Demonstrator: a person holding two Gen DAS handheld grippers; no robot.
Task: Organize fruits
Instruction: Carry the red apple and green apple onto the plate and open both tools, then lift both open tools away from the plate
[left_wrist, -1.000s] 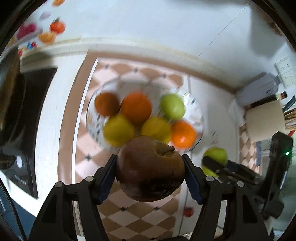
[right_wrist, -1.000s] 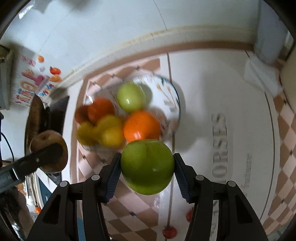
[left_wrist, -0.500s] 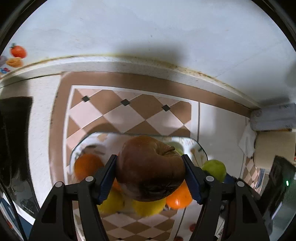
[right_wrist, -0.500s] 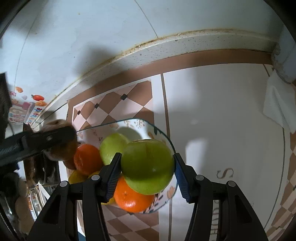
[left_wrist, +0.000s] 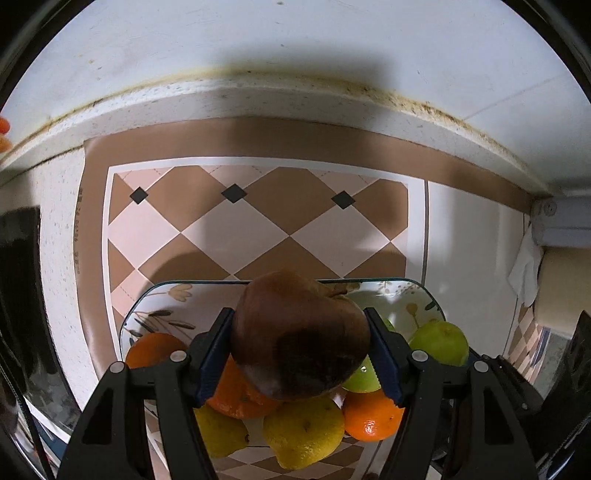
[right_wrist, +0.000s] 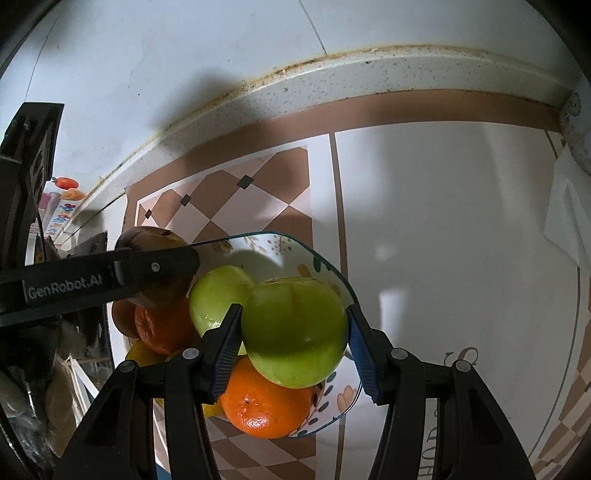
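- Your surface (left_wrist: 55, 229) is pale speckled stone, meeting a white tiled wall (left_wrist: 295, 44) along a stained, raised edge at 12 o'clock.
- A mat (left_wrist: 258, 221) with brown and pink diamonds and a brown border lies on it; the right view shows a plain white panel of that mat with grey lettering at 4 o'clock.
- The glass bowl (left_wrist: 162, 295), painted with flowers, sits on the mat at 6 o'clock in both views.
- Your left tool (left_wrist: 299, 347) pinches a bruised brown apple (left_wrist: 295, 332) between its blue pads, over the bowl.
- Your right tool (right_wrist: 293, 339) clamps a green apple (right_wrist: 295, 328), over the bowl's right side.
- In the bowl, from the left view, you can count three oranges (left_wrist: 371, 417), two lemons (left_wrist: 303, 432) and one loose green apple (left_wrist: 364, 376).
- The right view also shows a brown fruit (right_wrist: 123, 317) at 9 o'clock in the bowl.
- A white cloth (right_wrist: 569, 221) hangs at 3 o'clock.
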